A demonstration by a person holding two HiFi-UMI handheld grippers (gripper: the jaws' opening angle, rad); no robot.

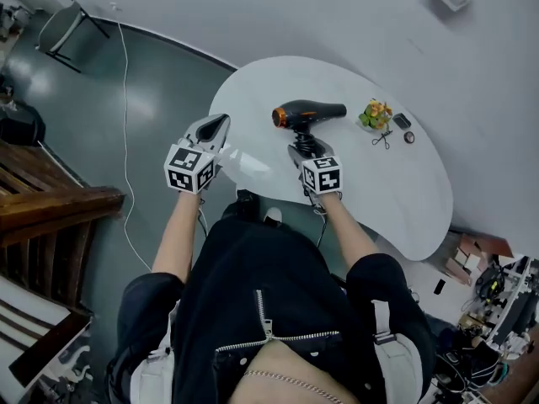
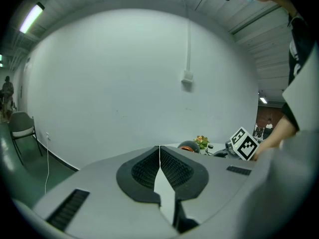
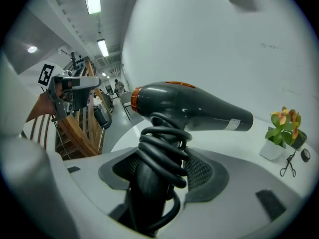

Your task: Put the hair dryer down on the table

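A black hair dryer (image 1: 308, 114) with an orange rear ring is held above the white table (image 1: 396, 192), barrel pointing right. My right gripper (image 1: 306, 150) is shut on its handle, which has the cord wound around it (image 3: 162, 153). In the right gripper view the dryer body (image 3: 194, 106) fills the middle, above the jaws. My left gripper (image 1: 215, 128) hovers at the table's left edge, shut with nothing between its pads (image 2: 160, 171). In the left gripper view the dryer's rear end (image 2: 188, 146) shows far off, beside the right gripper's marker cube (image 2: 244, 143).
A small potted plant (image 1: 375, 114), scissors (image 1: 382, 139) and two small dark items (image 1: 402, 121) lie on the table's far right. A chair (image 1: 63, 25) stands at the far left, a white cable (image 1: 125, 99) runs over the floor, and wooden furniture (image 1: 50, 209) is on the left.
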